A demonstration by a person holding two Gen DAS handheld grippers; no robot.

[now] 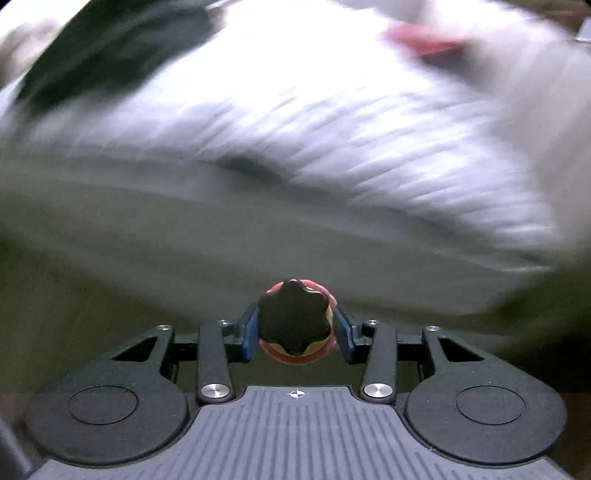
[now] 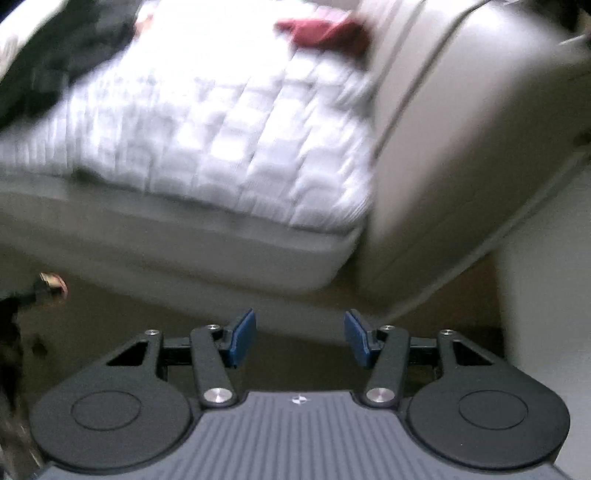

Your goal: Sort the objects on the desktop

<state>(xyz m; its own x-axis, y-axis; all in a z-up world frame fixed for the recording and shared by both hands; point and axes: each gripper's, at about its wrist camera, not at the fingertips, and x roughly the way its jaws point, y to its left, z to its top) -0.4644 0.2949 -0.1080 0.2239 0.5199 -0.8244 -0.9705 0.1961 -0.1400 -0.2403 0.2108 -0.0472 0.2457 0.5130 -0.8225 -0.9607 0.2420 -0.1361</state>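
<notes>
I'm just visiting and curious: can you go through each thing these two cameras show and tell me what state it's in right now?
Left gripper: shut on the small red-and-yellow bottle with a black scalloped cap.
Red-and-yellow bottle: held between the blue pads, cap toward the camera.
Right gripper: open, nothing between its blue pads.
White quilted cover: spread over the bed, blurred.
Dark red cloth: lying on the cover.

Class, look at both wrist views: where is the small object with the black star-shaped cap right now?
In the left wrist view, the black-capped object sits low at centre, clamped between the left gripper's blue pads, with the white quilted bed blurred beyond.
</notes>
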